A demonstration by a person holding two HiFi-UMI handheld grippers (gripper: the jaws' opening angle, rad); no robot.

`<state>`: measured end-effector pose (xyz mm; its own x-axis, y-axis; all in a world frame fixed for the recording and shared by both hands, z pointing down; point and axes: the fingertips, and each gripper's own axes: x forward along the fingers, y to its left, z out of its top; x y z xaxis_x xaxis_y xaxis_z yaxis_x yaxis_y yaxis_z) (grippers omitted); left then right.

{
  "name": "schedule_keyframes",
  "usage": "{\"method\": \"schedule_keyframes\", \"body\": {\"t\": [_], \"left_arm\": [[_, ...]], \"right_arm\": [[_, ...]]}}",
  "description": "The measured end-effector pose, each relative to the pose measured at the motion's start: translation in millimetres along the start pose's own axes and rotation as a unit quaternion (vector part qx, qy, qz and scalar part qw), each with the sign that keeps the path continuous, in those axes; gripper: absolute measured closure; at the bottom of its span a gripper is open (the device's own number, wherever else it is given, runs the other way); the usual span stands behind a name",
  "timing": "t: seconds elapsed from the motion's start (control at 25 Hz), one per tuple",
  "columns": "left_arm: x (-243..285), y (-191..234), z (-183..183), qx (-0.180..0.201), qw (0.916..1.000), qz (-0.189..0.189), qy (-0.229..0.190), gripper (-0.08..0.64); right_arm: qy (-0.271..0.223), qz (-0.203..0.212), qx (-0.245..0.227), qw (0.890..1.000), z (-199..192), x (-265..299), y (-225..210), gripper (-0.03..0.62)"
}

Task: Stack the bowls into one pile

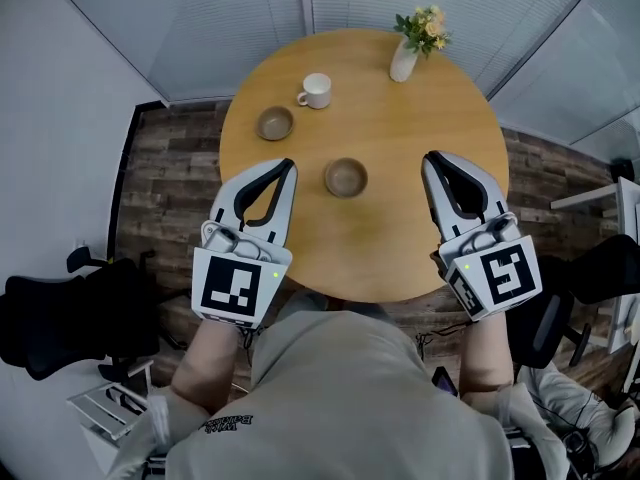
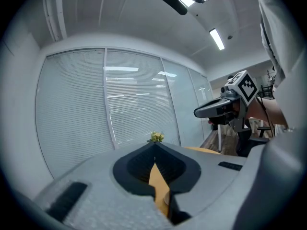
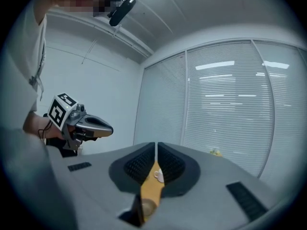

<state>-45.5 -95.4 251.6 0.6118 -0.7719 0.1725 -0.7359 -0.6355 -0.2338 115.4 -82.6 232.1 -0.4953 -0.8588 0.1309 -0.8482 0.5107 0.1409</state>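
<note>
A round wooden surface (image 1: pixel 400 228) stands on plank floor (image 1: pixel 170 168) by blind-covered glass walls (image 1: pixel 200 18). One brown bowl (image 1: pixel 345 177) sits mid-surface, another bowl (image 1: pixel 275 122) apart, near a white cup (image 1: pixel 316 90). Your left tongs (image 1: pixel 288 166) and right tongs (image 1: pixel 430 158) flank the middle bowl, both closed and empty.

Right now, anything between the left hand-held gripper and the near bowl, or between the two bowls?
Nothing visible. Bare tabletop separates the left hand-held gripper from the near bowl, and that bowl from the far bowl. The mug stands off that line.
</note>
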Motion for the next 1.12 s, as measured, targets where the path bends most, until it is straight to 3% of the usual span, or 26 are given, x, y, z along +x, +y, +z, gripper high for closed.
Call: {"method": "schedule_keyframes", "body": {"t": [0.28, 0.4, 0.6, 0.88, 1.12], "left_arm": [[-5, 24, -13, 0.003, 0.9997, 0.025, 0.006, 0.54], [-8, 34, -19, -0.008, 0.9991, 0.039, 0.013, 0.54], [-12, 53, -33, -0.009, 0.998, 0.058, 0.022, 0.54], [-15, 85, -53, -0.015, 0.9955, 0.086, 0.036, 0.54], [-9, 102, -77, -0.028, 0.993, 0.104, 0.05, 0.54]], "right_arm": [[0.041, 0.071, -0.051, 0.995, 6, 49, 29, 0.552], [0.038, 0.108, -0.071, 0.991, 16, 70, 46, 0.499], [0.052, 0.152, -0.11, 0.981, 18, 107, 67, 0.495], [0.081, 0.204, -0.137, 0.966, -7, 165, 94, 0.489], [0.14, 0.237, -0.165, 0.947, -50, 209, 110, 0.489]]}}
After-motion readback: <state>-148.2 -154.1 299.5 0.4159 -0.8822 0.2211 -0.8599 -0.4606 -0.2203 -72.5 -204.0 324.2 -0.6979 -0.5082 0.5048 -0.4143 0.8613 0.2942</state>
